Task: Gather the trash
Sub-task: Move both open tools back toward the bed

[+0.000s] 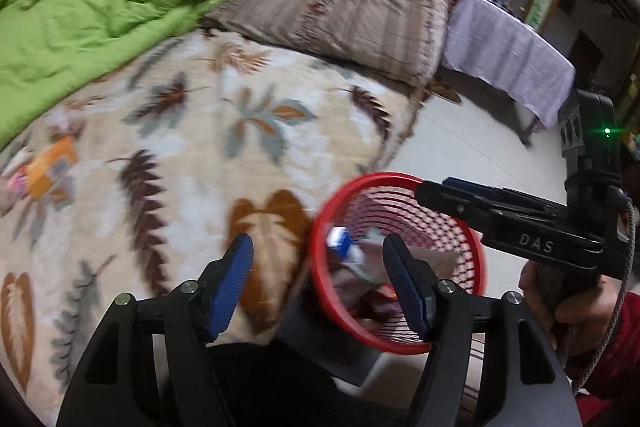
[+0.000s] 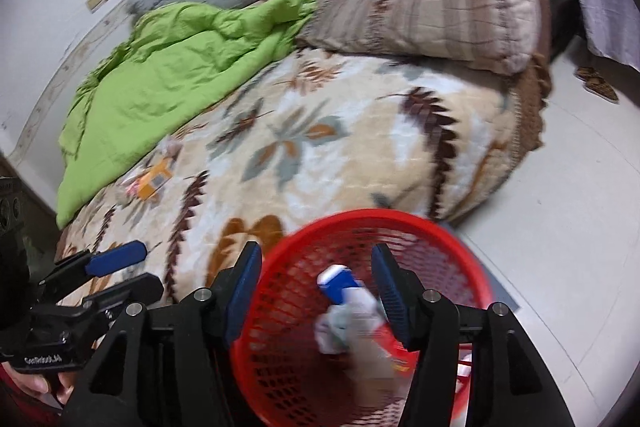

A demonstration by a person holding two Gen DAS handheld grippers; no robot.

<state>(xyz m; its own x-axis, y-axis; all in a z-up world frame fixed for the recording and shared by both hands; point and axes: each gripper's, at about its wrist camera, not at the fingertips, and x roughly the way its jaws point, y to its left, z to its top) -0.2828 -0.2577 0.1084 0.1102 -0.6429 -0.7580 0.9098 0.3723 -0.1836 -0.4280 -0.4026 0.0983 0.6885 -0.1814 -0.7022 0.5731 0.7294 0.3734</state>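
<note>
Blue-padded fingers of the left tongs (image 1: 318, 283) stand apart with nothing between them, hanging over the edge of the bed (image 1: 192, 131) where it meets the red mesh basket (image 1: 400, 345). One pad sits over the leaf-patterned bedspread, the other over the basket's mouth. The right tongs (image 2: 316, 291) are likewise released and empty, poised above the basket, whose rim passes under the left-hand pad. Below and between those pads, inside the basket, lies collected trash (image 2: 340, 311): a blue-and-white packet, crumpled white paper and some red wrapping, all blurred. From the left wrist view the right tongs reach in from the right, above the basket's far rim, gripped by a hand (image 1: 560, 303) in a red sleeve. More litter, an orange wrapper (image 2: 154, 181) with pink and pale scraps beside it, rests on the bedspread well ahead and to the left of both tongs, near the edge of a green quilt (image 2: 168, 75). A striped pillow (image 2: 432, 3) lies far ahead, at the head of the bed.
</note>
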